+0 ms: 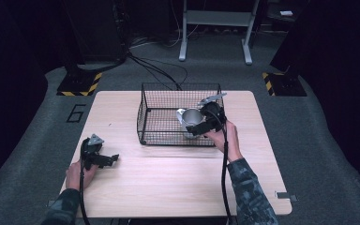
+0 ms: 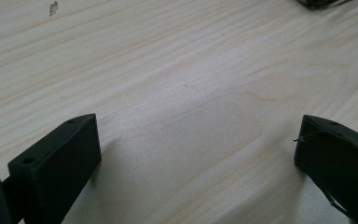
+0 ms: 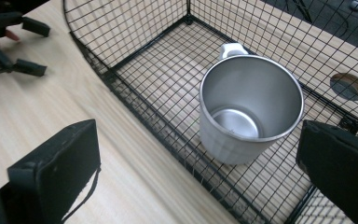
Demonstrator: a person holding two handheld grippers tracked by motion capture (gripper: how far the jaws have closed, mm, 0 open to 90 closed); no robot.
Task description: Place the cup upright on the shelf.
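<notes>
A shiny metal cup point(image 1: 191, 117) point(image 3: 251, 107) stands upright in a black wire basket point(image 1: 178, 85) point(image 3: 135, 28) at the middle of the wooden table point(image 1: 168, 183), its handle on the side away from my right gripper. That gripper point(image 1: 200, 125) point(image 3: 196, 140) hovers over the basket's front right part, open wide, looking down on the cup with nothing between its jaws. On the table's left front, the left gripper point(image 1: 110, 160) point(image 2: 198, 140) is low over bare wood, open and holding nothing.
A round hole point(image 3: 348, 86) in the tabletop lies beyond the basket. On the grey floor behind the table are a metal stand point(image 1: 215, 28), cables, and two hazard-striped bases point(image 1: 79, 84) point(image 1: 281, 82). A corner of the basket point(image 2: 319, 3) shows far ahead of the left gripper.
</notes>
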